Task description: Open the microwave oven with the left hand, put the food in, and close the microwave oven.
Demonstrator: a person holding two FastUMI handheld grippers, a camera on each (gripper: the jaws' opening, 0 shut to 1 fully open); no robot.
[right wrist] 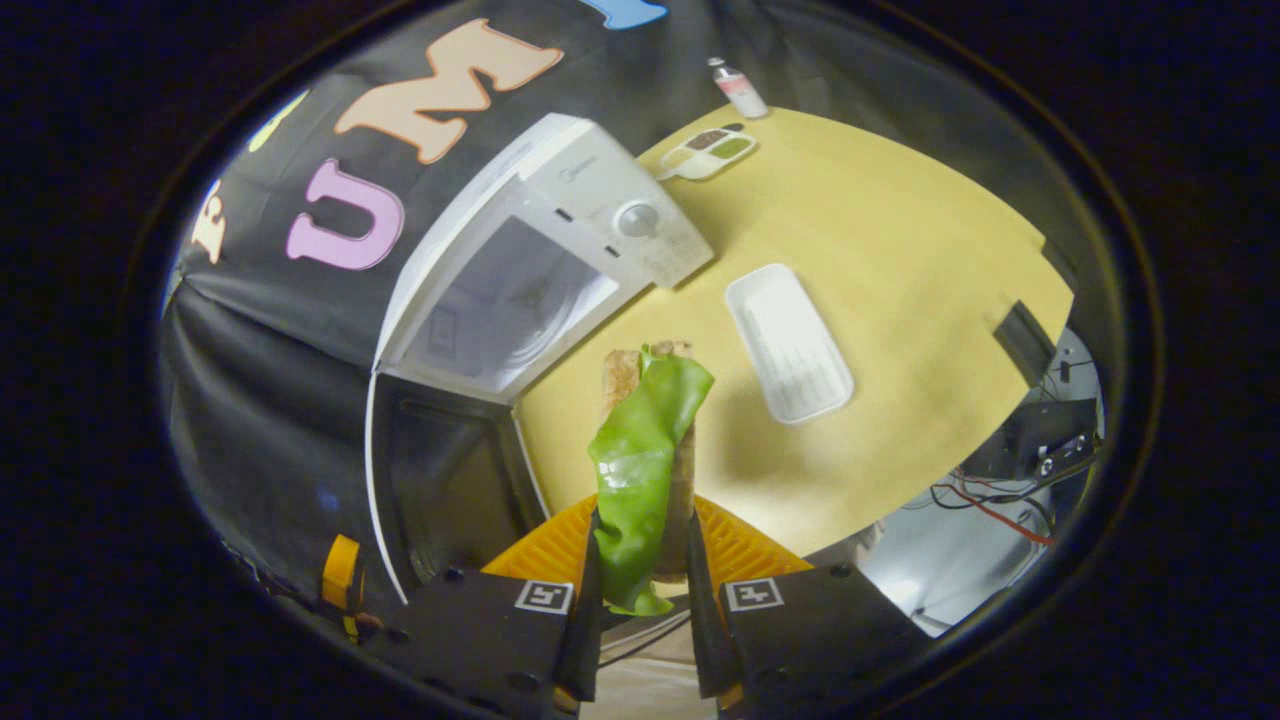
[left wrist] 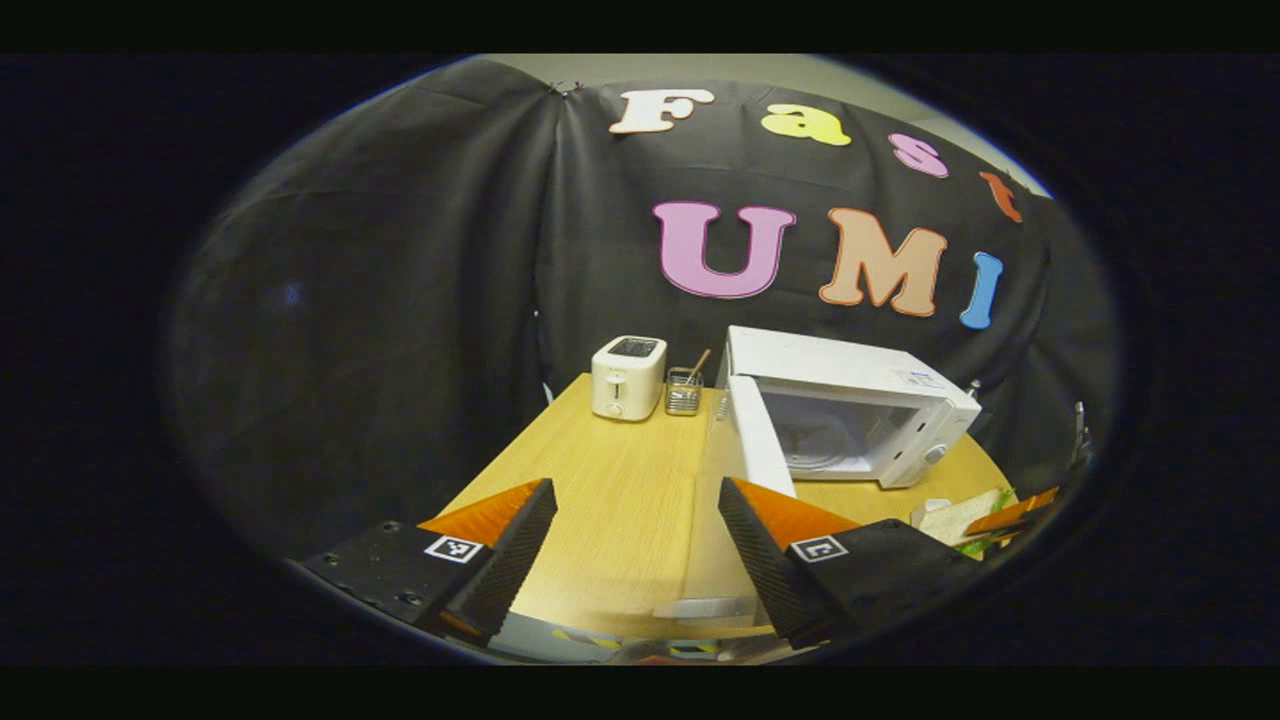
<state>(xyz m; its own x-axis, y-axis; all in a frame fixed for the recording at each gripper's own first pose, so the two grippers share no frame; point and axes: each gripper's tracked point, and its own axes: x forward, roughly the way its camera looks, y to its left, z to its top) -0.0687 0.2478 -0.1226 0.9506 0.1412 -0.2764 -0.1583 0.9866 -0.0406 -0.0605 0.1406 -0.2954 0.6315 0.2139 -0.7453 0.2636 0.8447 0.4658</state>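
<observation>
**White oven open, food pinched low**

White microwave (right wrist: pixel 520 260) stands on the desk (right wrist: pixel 880 200), door (left wrist: pixel 760 445) swung wide. Right tongs (right wrist: pixel 640 590) clamp the food (right wrist: pixel 645 460) near its base; its tall top could catch the cavity edge. Left tongs (left wrist: pixel 640 550) hang apart, empty.

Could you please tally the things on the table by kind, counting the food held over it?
Appliances: 2, the microwave and the toaster.
Trays: 2, the white tray and the seasoning tray.
Bottle: 1.
Utensil basket: 1.
Food: 1.
Total: 7.
</observation>
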